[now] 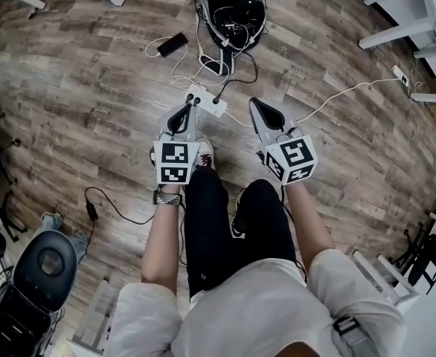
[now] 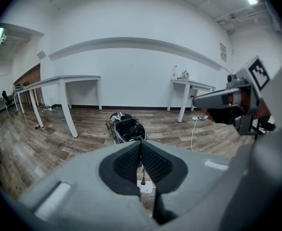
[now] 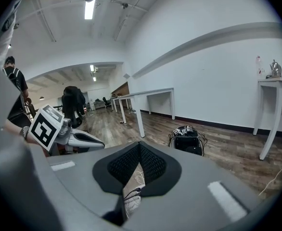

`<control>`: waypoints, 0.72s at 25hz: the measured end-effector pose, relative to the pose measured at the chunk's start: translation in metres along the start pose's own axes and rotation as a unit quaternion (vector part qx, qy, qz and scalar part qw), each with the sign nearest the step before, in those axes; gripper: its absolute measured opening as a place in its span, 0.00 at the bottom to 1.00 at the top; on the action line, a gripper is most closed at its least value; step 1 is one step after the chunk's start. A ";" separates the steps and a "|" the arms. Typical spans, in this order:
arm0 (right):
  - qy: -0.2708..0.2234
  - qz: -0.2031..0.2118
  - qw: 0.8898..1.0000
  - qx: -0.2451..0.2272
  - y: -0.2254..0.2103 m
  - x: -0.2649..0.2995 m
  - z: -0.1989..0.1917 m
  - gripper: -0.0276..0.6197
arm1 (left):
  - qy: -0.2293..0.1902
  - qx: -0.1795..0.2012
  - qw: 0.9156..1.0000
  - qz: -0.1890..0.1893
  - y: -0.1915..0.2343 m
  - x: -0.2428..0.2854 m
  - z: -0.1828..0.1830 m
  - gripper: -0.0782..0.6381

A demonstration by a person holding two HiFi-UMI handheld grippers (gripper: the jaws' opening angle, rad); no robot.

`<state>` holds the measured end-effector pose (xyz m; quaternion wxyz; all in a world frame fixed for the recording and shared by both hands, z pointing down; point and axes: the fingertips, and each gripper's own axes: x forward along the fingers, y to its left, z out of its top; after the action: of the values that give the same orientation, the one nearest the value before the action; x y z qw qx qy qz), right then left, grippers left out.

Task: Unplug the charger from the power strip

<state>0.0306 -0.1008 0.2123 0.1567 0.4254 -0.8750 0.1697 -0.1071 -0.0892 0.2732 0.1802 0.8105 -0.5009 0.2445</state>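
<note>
A white power strip (image 1: 207,101) lies on the wood floor, with a black plug (image 1: 217,100) and its dark cable standing in it and a second dark plug (image 1: 190,97) at its left end. My left gripper (image 1: 182,111) is shut and empty, its tips just short of the strip's near left end. My right gripper (image 1: 261,108) is also shut and empty, to the right of the strip and apart from it. In the left gripper view the strip (image 2: 145,186) and a plug (image 2: 143,180) show below the closed left gripper (image 2: 141,144). The right gripper (image 3: 139,144) hides most of the strip.
A black phone (image 1: 172,44) on a white cable lies beyond the strip. Behind it stands a black basket (image 1: 233,6) full of cables. Another white strip (image 1: 401,76) lies at the right by white table legs (image 1: 396,32). A chair (image 1: 43,262) stands at the near left.
</note>
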 end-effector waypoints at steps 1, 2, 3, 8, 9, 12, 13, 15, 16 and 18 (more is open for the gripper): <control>0.001 0.001 1.000 0.000 -0.001 0.005 -0.007 0.05 | 0.000 -0.001 1.000 0.000 0.002 0.004 -0.007 0.11; 0.003 0.001 1.000 -0.001 -0.003 0.009 -0.014 0.05 | 0.000 0.000 1.000 0.001 0.004 0.009 -0.014 0.11; 0.004 0.002 1.000 -0.002 -0.005 0.015 -0.022 0.05 | 0.000 0.001 1.000 0.002 0.006 0.014 -0.020 0.11; 0.008 0.001 1.000 -0.010 -0.018 0.043 -0.056 0.05 | -0.001 0.001 1.000 0.014 0.022 0.040 -0.048 0.11; 0.007 0.000 1.000 -0.010 -0.020 0.047 -0.062 0.05 | 0.000 0.001 1.000 0.013 0.024 0.046 -0.053 0.11; 0.007 -0.001 1.000 -0.008 -0.028 0.060 -0.082 0.05 | 0.005 0.003 1.000 0.005 0.025 0.065 -0.068 0.11; 0.006 0.000 1.000 -0.008 -0.030 0.064 -0.088 0.05 | 0.006 0.004 1.000 0.001 0.024 0.072 -0.073 0.11; 0.007 0.000 1.000 -0.009 -0.035 0.071 -0.102 0.05 | 0.007 0.008 1.000 -0.007 0.021 0.084 -0.083 0.11; 0.007 0.000 1.000 -0.010 -0.037 0.075 -0.109 0.05 | 0.008 0.012 1.000 -0.010 0.019 0.090 -0.089 0.11; 0.007 0.002 1.000 -0.011 -0.040 0.084 -0.123 0.05 | 0.011 0.021 1.000 -0.014 0.018 0.101 -0.101 0.11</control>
<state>0.0291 -0.1290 0.3634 0.1674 0.4211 -0.8763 0.1633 -0.1064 -0.1157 0.4151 0.1719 0.8181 -0.4825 0.2614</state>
